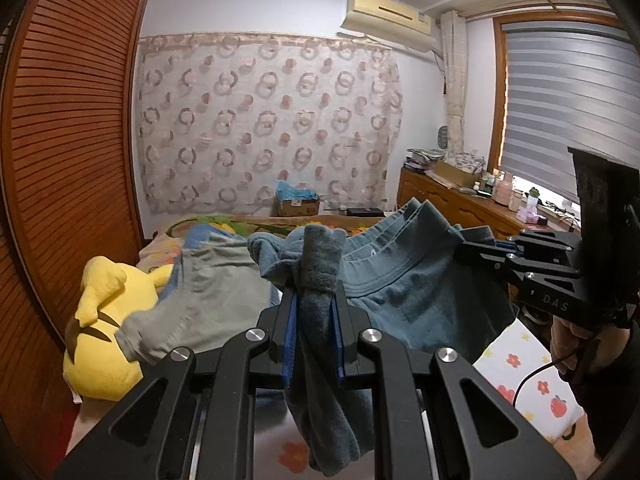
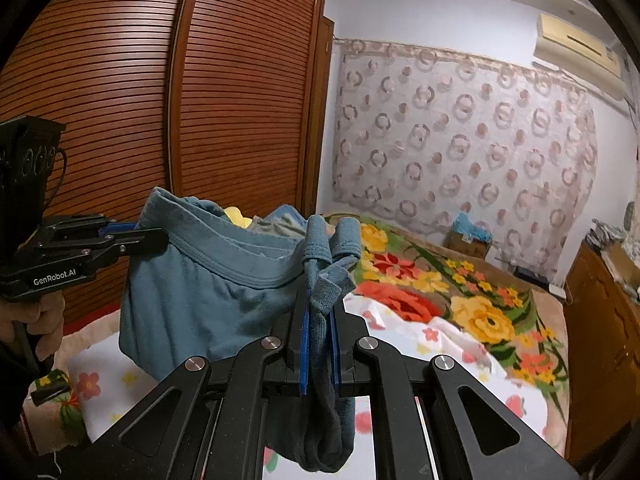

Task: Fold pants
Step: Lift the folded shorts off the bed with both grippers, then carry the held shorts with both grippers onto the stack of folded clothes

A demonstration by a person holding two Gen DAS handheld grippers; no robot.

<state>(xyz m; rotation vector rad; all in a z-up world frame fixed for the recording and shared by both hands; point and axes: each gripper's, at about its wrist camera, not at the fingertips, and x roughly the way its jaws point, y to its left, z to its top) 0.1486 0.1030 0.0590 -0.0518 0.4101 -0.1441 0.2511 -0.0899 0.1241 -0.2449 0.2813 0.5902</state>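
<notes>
The blue-grey pants (image 1: 404,280) hang in the air above the bed, stretched by the waistband between both grippers. My left gripper (image 1: 316,300) is shut on a bunched end of the waistband, and cloth droops below its jaws. In the left wrist view my right gripper (image 1: 464,246) grips the other end at the right, held by a hand (image 1: 576,340). In the right wrist view my right gripper (image 2: 318,308) is shut on the pants (image 2: 208,292), and my left gripper (image 2: 160,236) pinches the waistband at the left.
A bed with a flowered blanket (image 2: 472,300) and a white flowered sheet (image 1: 520,372) lies below. A yellow plush toy (image 1: 104,320) and grey clothing (image 1: 208,300) lie at the left. A slatted wooden wardrobe (image 2: 140,100) stands left, a wooden dresser (image 1: 460,200) right.
</notes>
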